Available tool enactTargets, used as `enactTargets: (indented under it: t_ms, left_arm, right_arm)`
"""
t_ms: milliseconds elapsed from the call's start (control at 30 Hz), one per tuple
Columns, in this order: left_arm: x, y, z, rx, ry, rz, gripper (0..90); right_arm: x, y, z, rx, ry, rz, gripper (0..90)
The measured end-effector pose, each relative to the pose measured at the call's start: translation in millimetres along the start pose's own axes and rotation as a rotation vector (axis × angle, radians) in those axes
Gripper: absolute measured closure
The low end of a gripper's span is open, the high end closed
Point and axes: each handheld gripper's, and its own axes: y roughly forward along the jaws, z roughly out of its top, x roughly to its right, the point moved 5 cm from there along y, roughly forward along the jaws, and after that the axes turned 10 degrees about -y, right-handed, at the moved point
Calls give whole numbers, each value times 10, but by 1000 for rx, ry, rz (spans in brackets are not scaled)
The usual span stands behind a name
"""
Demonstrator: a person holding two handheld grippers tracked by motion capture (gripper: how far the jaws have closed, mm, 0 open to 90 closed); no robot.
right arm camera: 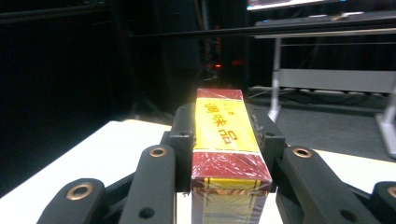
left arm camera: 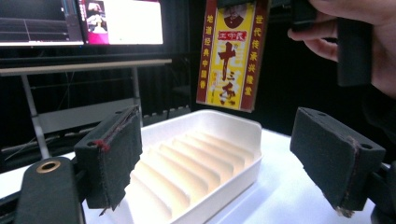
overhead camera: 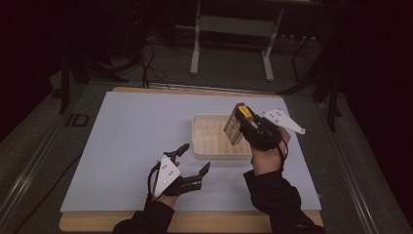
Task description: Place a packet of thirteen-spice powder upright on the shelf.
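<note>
Right gripper [overhead camera: 249, 127]: right of centre in the high view, jaws clamped on a red-and-yellow box [overhead camera: 237, 124]. The box is held clear of the table, tilted, above the right part of the white tray [overhead camera: 204, 146]. In the right gripper view the box [right arm camera: 227, 140] sits between the two black jaws at frame centre, its narrow top face toward the camera, yellow label with red ends. In the left gripper view the box [left arm camera: 231, 53] hangs at upper centre, above the far end of the tray [left arm camera: 219, 168], with the person's right hand [left arm camera: 359, 32] at upper right.

Left gripper [overhead camera: 195, 158]: lower centre-left of the high view, jaws wide apart and holding nothing, on the near side of the tray. Its foam pads [left arm camera: 114, 156] stand at either side of the left gripper view.

The tray has a ribbed floor and rests on a white sheet [overhead camera: 126, 146] covering the table [overhead camera: 214, 222].
</note>
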Motion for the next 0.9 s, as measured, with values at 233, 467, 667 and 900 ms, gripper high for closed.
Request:
enactTargets:
  t_ms: [233, 467, 667, 900]
  left_arm:
    - [-62, -85, -104, -58, 10, 53, 61]
    - [-119, -126, -165, -53, 33, 91, 19]
    - [-162, -117, -231, -74, 9, 93, 19]
    - [-197, -125, -233, -83, -62, 102, 5]
  right_arm:
    - [91, 137, -98, -8, 5, -99, 678]
    - [160, 285, -190, -9, 32, -167, 678]
    - [202, 384, -314, -17, 42, -192, 678]
    - [286, 482, -486, -43, 75, -216, 678]
